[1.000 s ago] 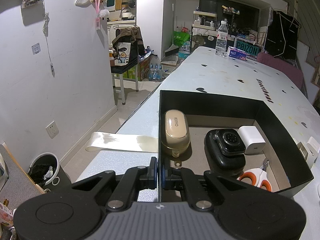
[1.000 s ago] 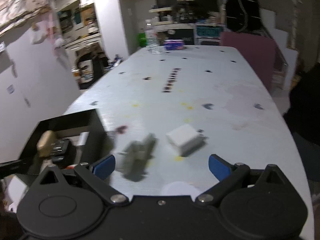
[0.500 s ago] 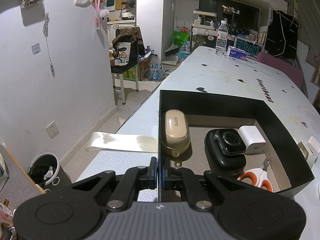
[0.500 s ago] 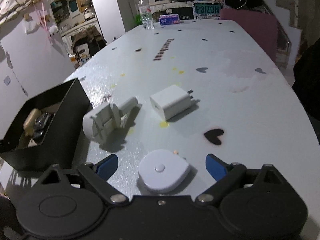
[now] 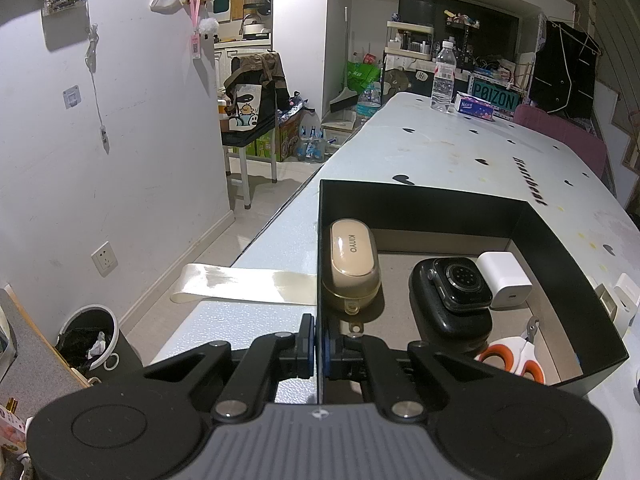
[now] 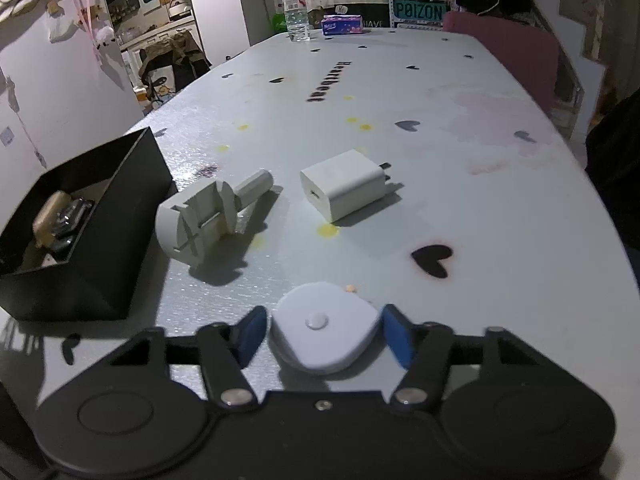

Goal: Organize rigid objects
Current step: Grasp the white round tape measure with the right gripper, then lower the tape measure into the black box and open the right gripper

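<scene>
While the left gripper (image 5: 319, 346) is clenched on the near wall of the black box (image 5: 560, 248), most likely to keep the box from sliding on the table (image 6: 460, 184), the right gripper (image 6: 320, 338) stands with its blue pads on both sides of a flat white rounded case (image 6: 324, 332). These pads (image 6: 250, 334) look very near the case or just touching it, but I cannot tell if they already press it, so I judge the grasp is only beginning. The case lies flat on the table directly between the fingers, which is a good pose for taking it by its two sides. Ahead of the right gripper and a little to its left lies a white plastic tool with a round handle (image 6: 212, 212), just beside the box wall, and ahead, slightly to the right, lies a white charger (image 6: 346, 184) with its prongs pointing away. These two are not yet in the box. Inside the box, seen just ahead of the left gripper, a beige earbud case (image 5: 354, 268) leans at the left wall; to its right a black watch (image 5: 456, 288) rests on a black pad, a small white adapter (image 5: 506, 280) touches it, and orange-handled clippers (image 5: 516, 360) lie at the near right corner. Free floor remains in the middle of the box, so I think the rounded case can go there next.
</scene>
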{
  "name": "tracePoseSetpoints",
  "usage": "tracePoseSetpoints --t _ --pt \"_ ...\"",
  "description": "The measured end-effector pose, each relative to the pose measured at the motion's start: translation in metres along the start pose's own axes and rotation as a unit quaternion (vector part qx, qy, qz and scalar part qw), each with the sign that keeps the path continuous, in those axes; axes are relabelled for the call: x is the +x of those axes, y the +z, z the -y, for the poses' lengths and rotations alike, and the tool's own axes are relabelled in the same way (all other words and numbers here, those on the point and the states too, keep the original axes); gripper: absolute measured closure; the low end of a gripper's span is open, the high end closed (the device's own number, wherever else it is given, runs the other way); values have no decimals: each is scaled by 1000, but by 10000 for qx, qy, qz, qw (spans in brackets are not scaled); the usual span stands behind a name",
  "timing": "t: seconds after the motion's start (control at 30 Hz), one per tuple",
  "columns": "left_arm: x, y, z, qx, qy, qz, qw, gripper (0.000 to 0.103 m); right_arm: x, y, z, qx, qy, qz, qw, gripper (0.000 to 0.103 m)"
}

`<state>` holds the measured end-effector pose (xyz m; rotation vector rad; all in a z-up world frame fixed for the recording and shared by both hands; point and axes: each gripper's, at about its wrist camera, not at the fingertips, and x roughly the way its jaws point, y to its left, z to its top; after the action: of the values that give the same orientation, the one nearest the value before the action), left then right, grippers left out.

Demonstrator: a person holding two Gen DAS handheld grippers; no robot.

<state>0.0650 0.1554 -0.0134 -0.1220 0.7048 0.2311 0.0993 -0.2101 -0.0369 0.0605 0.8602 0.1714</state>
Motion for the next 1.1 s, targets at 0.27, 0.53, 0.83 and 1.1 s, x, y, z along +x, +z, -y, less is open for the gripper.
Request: tracePoseSetpoints --t 0.27,0.53,0.83,1.1 --pt "0 0 0 1 0 0 10000 98 -14 3 -4 48 20 234 9997 42" --pt "0 0 1 3 3 -1 10000 98 -55 25 -30 198 609 840 9944 42" --pt "1 0 -1 -33 -20 -12 10000 99 -45 54 -115 -327 1390 641 9877 42" --pt "1 0 -1 -34 -20 -12 10000 99 -1 65 -174 74 1718 -195 9849 42"
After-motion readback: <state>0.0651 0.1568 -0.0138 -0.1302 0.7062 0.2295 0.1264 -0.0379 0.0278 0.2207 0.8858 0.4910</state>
